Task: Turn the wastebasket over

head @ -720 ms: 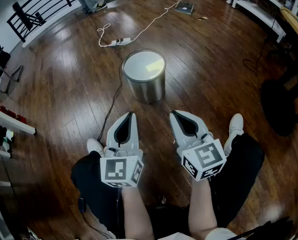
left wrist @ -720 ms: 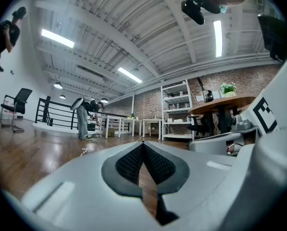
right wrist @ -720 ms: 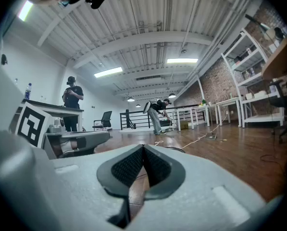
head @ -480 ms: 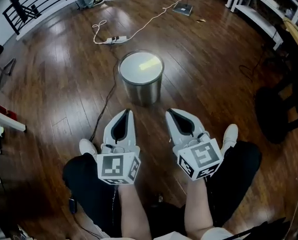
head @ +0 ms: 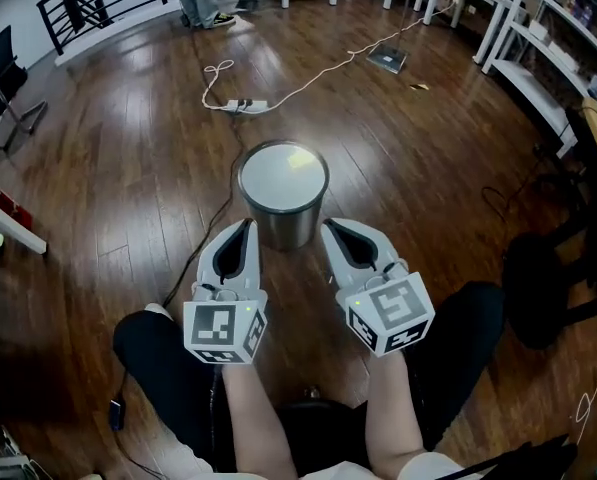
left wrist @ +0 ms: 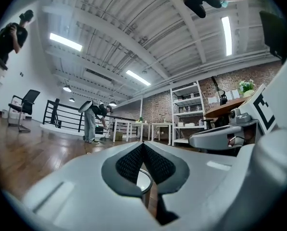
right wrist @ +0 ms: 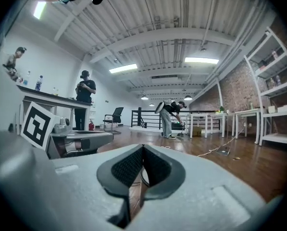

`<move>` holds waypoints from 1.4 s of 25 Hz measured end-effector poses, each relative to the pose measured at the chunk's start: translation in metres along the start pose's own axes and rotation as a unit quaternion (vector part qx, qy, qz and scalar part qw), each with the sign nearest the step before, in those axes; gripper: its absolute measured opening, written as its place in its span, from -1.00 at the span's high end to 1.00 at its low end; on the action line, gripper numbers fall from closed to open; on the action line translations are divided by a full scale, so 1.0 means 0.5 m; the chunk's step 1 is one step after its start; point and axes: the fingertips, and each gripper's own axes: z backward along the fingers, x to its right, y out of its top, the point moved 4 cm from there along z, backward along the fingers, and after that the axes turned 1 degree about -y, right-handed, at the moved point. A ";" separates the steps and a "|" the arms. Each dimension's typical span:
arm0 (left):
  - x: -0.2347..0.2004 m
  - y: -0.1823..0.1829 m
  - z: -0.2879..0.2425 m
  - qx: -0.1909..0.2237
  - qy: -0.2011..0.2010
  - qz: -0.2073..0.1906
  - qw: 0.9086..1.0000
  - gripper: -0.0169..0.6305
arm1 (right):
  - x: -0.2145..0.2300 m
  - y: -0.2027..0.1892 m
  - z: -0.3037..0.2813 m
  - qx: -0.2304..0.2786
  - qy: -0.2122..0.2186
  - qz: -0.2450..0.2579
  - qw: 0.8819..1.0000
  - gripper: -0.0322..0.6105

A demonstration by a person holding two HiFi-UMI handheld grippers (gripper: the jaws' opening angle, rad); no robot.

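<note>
Both forearms reach forward side by side, roughly level. The left tongs point(head: 245, 225) and right tongs point(head: 329, 225) are each pressed fully together with nothing between them, tips pointing at the metal wastebasket point(head: 283, 193). It stands on the wooden floor point(head: 128, 168) just ahead of them, its long axis vertical and a pale round end facing up.

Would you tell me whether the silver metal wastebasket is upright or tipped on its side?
Upright: the silver metal wastebasket stands on end, round top facing up.
</note>
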 end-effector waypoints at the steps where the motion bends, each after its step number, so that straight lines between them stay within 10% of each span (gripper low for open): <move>1: 0.001 0.005 -0.014 -0.001 0.003 -0.004 1.000 0.90 | 0.013 0.009 -0.010 0.002 0.008 0.003 1.000 0.92; 27: -0.161 -0.027 -0.179 -0.014 0.175 -0.028 0.984 0.90 | 0.124 -0.011 -0.328 -0.025 0.195 0.037 0.980 0.73; 35: -0.212 -0.084 -0.176 -0.017 0.211 -0.001 0.977 0.27 | 0.052 -0.157 -0.406 -0.123 0.247 0.095 0.956 0.23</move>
